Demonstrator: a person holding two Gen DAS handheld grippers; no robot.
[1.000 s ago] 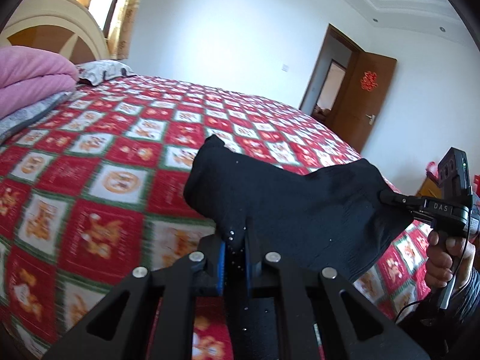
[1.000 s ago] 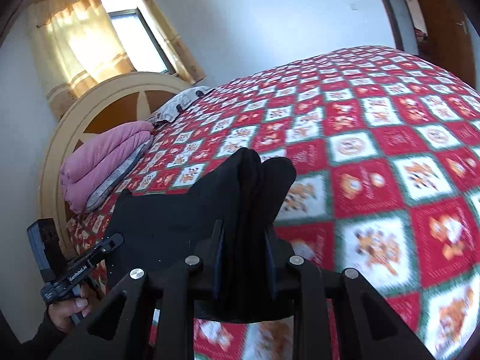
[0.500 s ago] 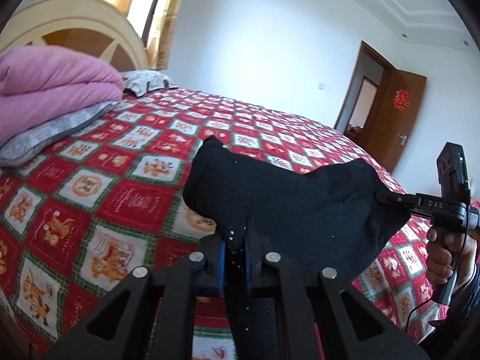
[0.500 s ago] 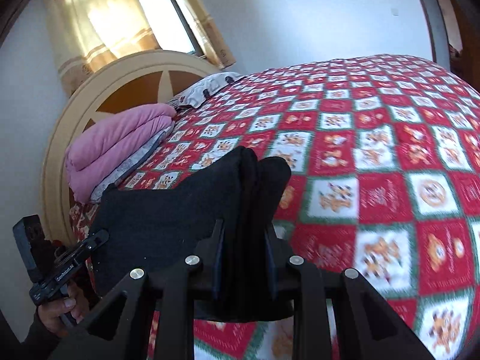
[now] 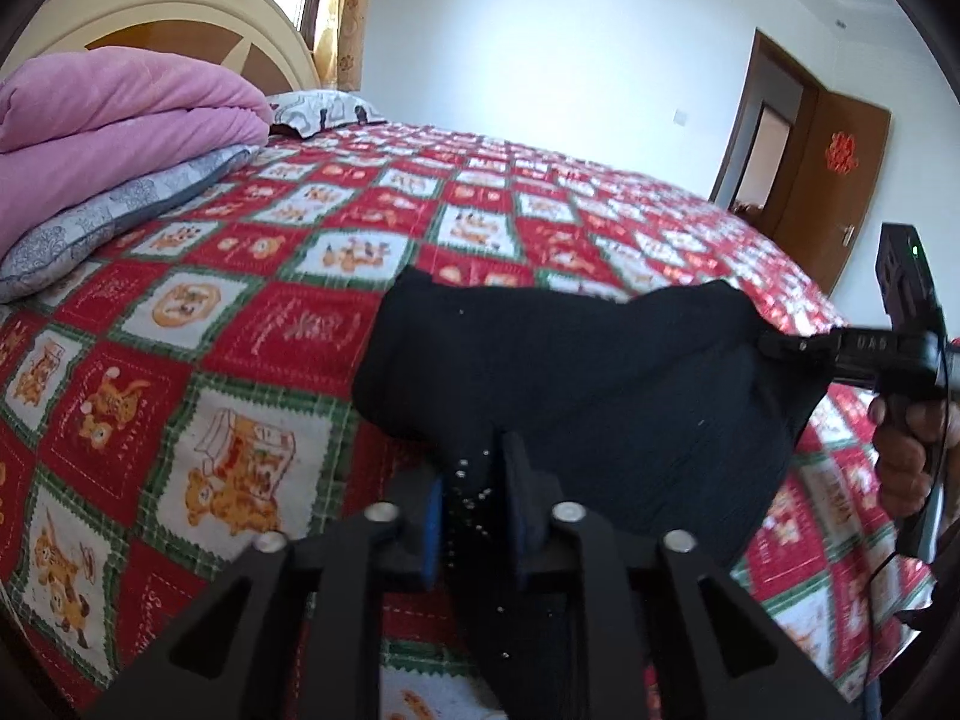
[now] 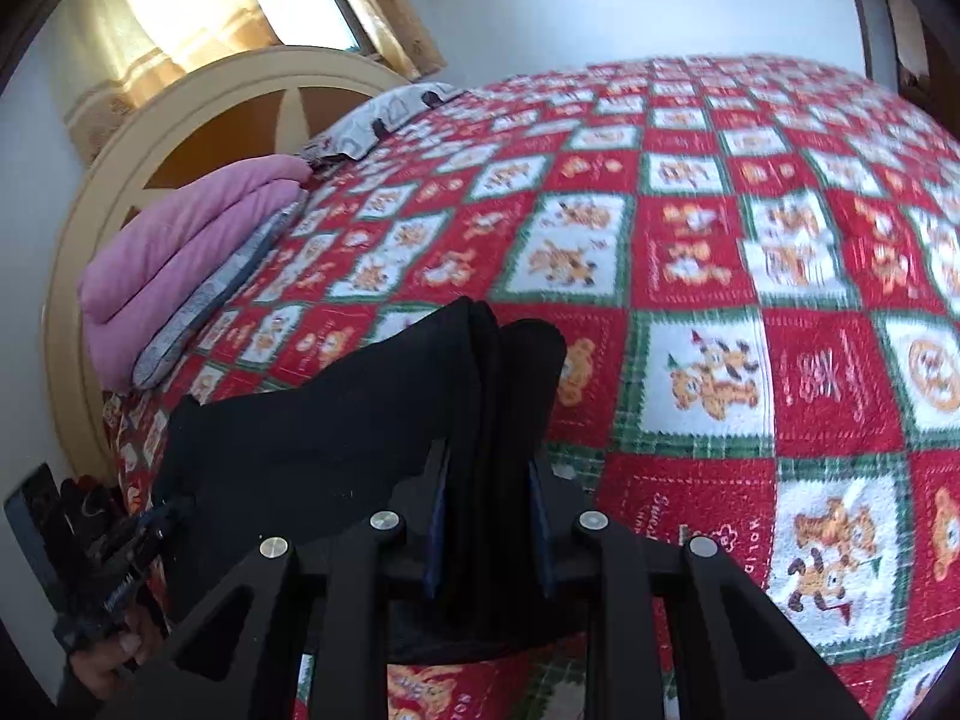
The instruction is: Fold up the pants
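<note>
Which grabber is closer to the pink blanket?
The left gripper is probably closer. The pink blanket lies just ahead on its left; from the right gripper it lies farther off, beyond the left one. Both grip the black pants.

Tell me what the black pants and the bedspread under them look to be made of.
The black pants: soft matte knit, probably cotton or fleece; they drape limply between the tongs and carry pale lint specks. The bedspread: a quilted printed cotton look, with stitched red and white bear squares and no sheen.
</note>
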